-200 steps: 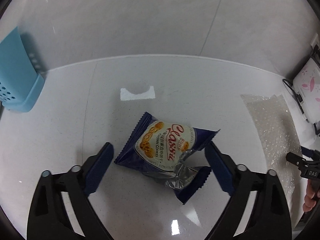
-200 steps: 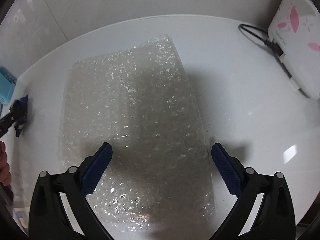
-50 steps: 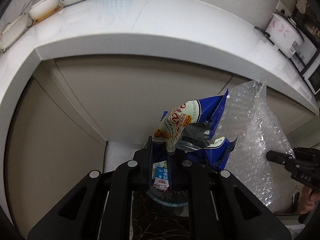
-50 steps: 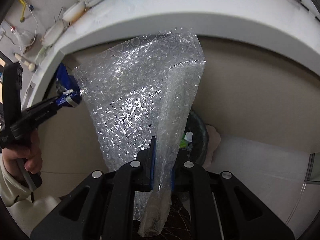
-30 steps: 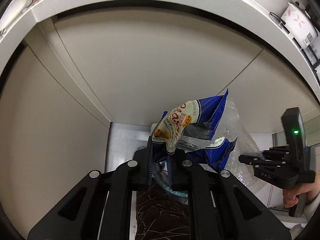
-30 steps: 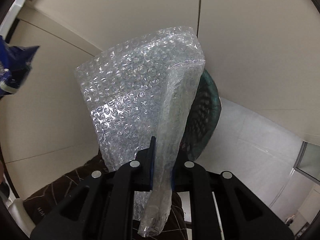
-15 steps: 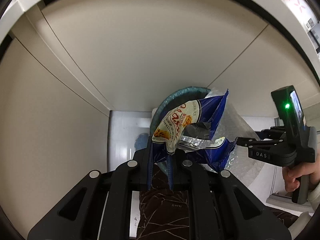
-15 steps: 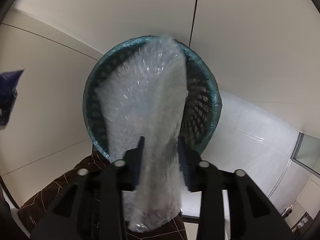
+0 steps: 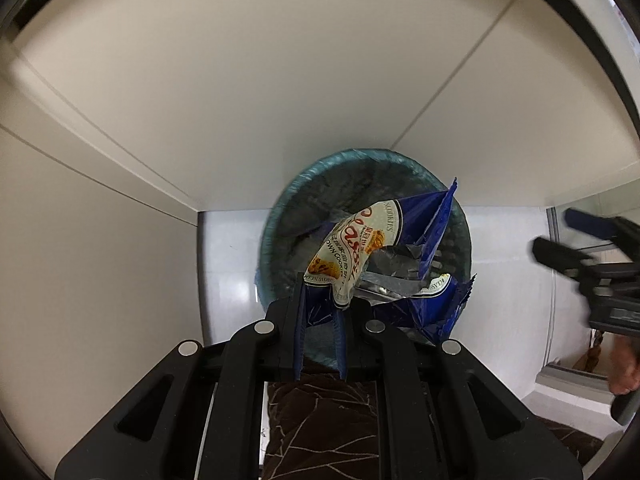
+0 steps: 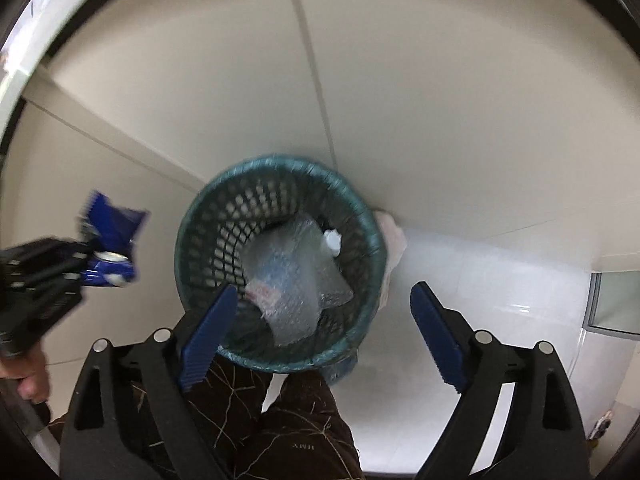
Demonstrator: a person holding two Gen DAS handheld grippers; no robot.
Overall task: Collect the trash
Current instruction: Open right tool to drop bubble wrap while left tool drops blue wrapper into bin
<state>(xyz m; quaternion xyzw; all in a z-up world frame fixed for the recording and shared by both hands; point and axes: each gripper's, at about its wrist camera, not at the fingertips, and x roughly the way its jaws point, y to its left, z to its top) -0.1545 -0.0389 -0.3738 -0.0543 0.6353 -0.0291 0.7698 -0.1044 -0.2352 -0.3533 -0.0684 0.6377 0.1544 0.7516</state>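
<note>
Right wrist view showed the right gripper with its fingers wide apart and nothing between them, where half a second before they had been closing on the bubble wrap. That sheet now lay crumpled inside the green mesh bin, so one piece of trash looked delivered. From the left wrist camera, the left gripper was still clamped on a corner of the blue cookie wrapper, held above the bin, which had come more fully under it than a moment earlier. Releasing the wrapper seemed the remaining step; being light and crinkled, it might flutter toward the rim rather than drop straight.
</note>
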